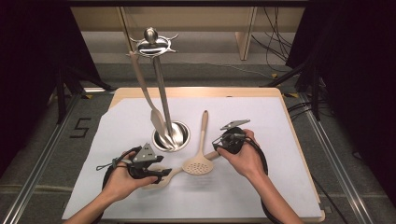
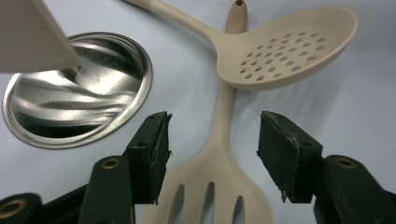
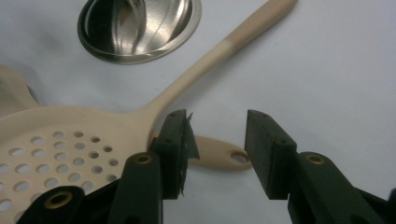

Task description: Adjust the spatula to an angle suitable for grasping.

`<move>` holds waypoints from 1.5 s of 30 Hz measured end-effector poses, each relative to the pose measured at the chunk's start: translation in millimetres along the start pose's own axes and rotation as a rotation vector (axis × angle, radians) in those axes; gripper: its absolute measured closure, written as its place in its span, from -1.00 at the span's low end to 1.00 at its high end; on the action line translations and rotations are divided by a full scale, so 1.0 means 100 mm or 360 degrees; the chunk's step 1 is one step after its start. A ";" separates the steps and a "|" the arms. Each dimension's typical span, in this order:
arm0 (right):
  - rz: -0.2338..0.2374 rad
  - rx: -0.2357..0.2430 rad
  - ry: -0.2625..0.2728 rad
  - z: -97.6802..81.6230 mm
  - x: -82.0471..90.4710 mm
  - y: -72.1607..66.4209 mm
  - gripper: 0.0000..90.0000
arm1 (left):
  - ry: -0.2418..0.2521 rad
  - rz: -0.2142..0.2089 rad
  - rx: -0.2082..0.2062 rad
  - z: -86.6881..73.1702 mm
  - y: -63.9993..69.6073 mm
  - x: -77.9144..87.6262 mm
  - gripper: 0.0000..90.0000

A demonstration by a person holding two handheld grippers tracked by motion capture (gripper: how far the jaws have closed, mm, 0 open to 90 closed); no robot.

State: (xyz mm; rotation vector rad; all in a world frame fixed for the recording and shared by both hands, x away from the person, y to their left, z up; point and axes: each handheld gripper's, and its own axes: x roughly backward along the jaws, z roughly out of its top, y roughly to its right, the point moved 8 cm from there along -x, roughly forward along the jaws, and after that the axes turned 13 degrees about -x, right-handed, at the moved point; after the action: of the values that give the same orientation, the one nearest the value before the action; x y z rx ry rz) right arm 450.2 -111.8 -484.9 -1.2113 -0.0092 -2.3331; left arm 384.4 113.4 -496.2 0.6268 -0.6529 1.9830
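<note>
Beige, smooth plastic forms the slotted turner, which is lying flat on the white sheet near the front of the table, its long slots and rounded blade sitting between the jaws of the left gripper; those jaws are standing wide, one on either side of the blade without pressing it. Its slim handle is running rightward under the bowl of the skimmer, a matching beige spoon pierced with rows of small round holes, whose own handle is stretching away toward the far side. The turner's handle end, with its oval hanging hole, is lying just beyond the right gripper, whose black padded jaws are standing apart with nothing between them. Just left of the skimmer's handle, the round polished steel base of the utensil stand is gleaming, and its thin shiny pole is rising to a hooked crown, where a pale spatula is hanging.
</note>
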 end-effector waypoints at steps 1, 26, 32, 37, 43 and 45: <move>0.0007 -0.0019 -0.0006 0.00 -0.01 -0.01 0.33 | -0.0023 -0.0002 0.0024 -0.01 0.00 -0.02 -0.06; -0.0041 -0.0088 0.0055 -0.04 0.22 0.25 0.32 | -0.0647 -0.0382 -0.0267 -0.01 0.12 -0.61 0.19; -0.0035 -0.0112 0.0086 -0.04 0.23 0.28 0.32 | -0.0703 -0.0423 -0.0257 0.00 0.08 -0.62 0.30; -0.0045 -0.0106 0.0055 -0.05 0.28 0.30 0.32 | -0.0761 -0.0411 -0.0234 0.01 0.05 -0.63 0.54; -0.0049 -0.0106 0.0069 -0.06 0.29 0.34 0.32 | -0.0823 -0.0348 -0.0162 0.02 0.07 -0.63 0.60; -0.0047 -0.0130 0.0051 -0.09 0.30 0.34 0.32 | -0.0844 -0.0330 -0.0166 0.03 0.07 -0.63 0.62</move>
State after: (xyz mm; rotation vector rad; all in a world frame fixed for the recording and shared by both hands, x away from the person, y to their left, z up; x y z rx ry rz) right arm 443.8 -156.4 -474.2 -1.2204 0.0808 -2.3990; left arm 406.2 70.1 -536.8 1.1236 -0.9581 1.5817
